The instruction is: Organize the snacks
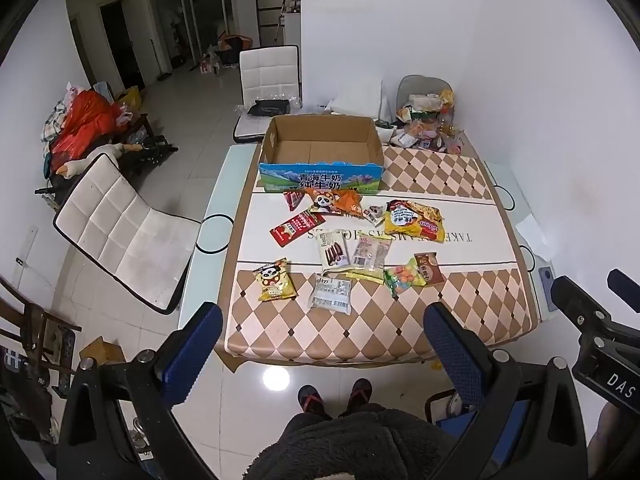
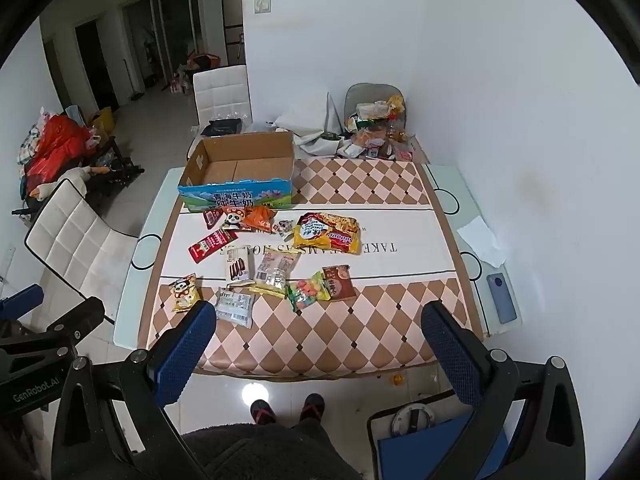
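Several snack packets lie scattered on the table (image 1: 360, 332) in front of an empty cardboard box (image 1: 320, 148) with a blue printed front. Among them are a big yellow bag (image 1: 414, 220), a red flat pack (image 1: 296, 226), a yellow panda bag (image 1: 275, 280) and a silver packet (image 1: 331, 294). My left gripper (image 1: 324, 340) hangs open above the table's near edge with nothing between its blue pads. My right gripper (image 2: 320, 340) is open too, high over the near edge, its left pad just short of the silver packet (image 2: 236, 308). The box (image 2: 240, 172) stands at the far left.
A heap of other bags (image 1: 428, 124) sits at the far right corner by the wall. A phone (image 2: 502, 296) and a white paper (image 2: 482, 242) lie on the table's right rim. White chairs (image 1: 120, 236) stand to the left and behind. A person's feet (image 1: 334, 396) are below.
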`<state>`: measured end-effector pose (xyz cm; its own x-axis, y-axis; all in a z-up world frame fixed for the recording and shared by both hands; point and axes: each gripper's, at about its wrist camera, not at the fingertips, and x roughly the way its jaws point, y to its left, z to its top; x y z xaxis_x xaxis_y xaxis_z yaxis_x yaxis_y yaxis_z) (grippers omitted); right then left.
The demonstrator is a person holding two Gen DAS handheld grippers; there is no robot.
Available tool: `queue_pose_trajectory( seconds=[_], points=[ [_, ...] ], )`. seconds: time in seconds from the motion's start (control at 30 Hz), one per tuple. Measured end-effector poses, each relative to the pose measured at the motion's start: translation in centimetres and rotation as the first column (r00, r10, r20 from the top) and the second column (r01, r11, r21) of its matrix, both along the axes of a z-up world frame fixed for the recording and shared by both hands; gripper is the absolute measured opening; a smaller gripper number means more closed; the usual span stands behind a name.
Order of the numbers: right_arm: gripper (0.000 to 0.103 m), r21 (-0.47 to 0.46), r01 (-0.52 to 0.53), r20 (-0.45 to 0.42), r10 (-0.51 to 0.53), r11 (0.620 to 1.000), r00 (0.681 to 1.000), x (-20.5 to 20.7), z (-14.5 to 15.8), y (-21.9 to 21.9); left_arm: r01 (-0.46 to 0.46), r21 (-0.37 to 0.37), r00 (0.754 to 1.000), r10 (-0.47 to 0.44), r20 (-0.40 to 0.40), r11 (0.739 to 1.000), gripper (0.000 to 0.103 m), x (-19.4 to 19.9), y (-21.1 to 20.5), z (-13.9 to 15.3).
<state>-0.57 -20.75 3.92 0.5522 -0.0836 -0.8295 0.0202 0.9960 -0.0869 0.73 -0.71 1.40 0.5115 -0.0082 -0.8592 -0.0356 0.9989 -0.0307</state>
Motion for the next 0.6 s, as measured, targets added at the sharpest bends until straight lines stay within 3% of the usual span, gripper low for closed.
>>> queue_pose_trajectory(
  seconds=[0.6],
  points=[
    [0.103, 0.015, -0.017, 0.043, 0.017, 1.0, 0.999, -0.4, 1.1, -0.2, -0.003, -0.003, 1.0, 0.003, 0.026, 1.0, 0.103, -0.7, -0.2, 1.1]
  ],
)
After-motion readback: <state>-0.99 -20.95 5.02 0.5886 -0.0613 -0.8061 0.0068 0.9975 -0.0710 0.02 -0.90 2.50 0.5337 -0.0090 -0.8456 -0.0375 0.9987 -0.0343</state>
